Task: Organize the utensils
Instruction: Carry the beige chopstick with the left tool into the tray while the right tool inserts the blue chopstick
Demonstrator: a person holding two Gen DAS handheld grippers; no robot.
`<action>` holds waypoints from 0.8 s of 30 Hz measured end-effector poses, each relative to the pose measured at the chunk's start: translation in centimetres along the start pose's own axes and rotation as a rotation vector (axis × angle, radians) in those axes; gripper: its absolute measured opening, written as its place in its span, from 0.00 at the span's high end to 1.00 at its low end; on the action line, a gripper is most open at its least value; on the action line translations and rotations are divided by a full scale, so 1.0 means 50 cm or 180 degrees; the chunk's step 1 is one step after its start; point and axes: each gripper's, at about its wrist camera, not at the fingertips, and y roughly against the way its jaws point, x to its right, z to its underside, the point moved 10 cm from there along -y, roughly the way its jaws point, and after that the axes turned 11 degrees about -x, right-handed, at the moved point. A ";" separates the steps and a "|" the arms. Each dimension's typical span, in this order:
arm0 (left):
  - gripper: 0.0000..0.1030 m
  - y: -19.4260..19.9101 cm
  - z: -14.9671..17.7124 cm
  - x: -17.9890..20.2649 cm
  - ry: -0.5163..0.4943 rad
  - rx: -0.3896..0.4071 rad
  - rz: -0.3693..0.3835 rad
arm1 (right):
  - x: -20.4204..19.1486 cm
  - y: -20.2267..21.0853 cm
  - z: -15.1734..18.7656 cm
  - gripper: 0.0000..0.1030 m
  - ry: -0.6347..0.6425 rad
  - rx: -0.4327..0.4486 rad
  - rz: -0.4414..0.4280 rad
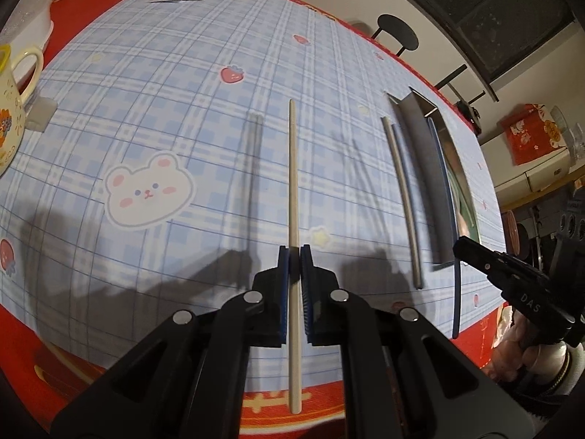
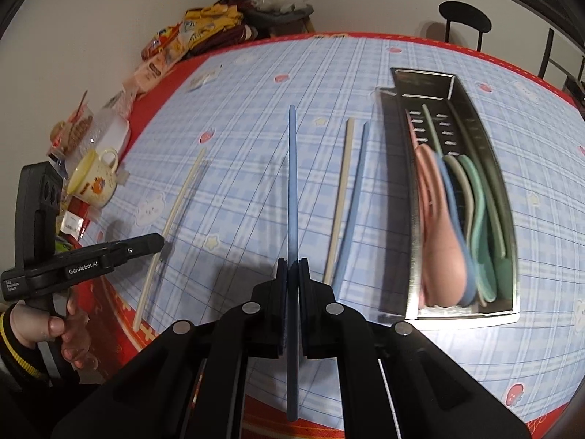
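Note:
My left gripper (image 1: 294, 252) is shut on a cream chopstick (image 1: 293, 168) and holds it above the blue plaid tablecloth; it also shows in the right wrist view (image 2: 172, 216). My right gripper (image 2: 291, 265) is shut on a blue chopstick (image 2: 291, 183), also visible in the left wrist view (image 1: 444, 190). A cream chopstick (image 2: 340, 197) and a blue chopstick (image 2: 353, 205) lie side by side on the cloth left of a steel utensil tray (image 2: 471, 109). The tray holds pink, blue, grey and green spoons (image 2: 444, 256).
A yellow mug (image 2: 93, 179) stands at the left edge, also in the left wrist view (image 1: 11, 109). Snack packets (image 2: 190, 36) and a plastic container (image 2: 109, 131) crowd the far left corner. Black chairs (image 2: 464, 18) stand behind the table.

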 end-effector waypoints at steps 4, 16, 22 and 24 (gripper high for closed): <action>0.90 0.007 -0.004 0.027 -0.0044 -0.0001 0.0048 | 0.014 0.018 0.001 0.94 -0.0062 0.0078 -0.0053; 0.90 0.022 -0.042 0.149 -0.0220 0.0006 0.0144 | 0.111 0.075 0.002 0.94 -0.0366 0.0306 -0.0146; 0.90 0.009 -0.061 0.226 -0.0298 -0.0019 0.0239 | 0.177 0.105 -0.008 0.94 -0.0558 0.0408 -0.0179; 0.90 0.003 -0.068 0.255 -0.0321 -0.0020 0.0278 | 0.207 0.114 -0.017 0.94 -0.0631 0.0439 -0.0189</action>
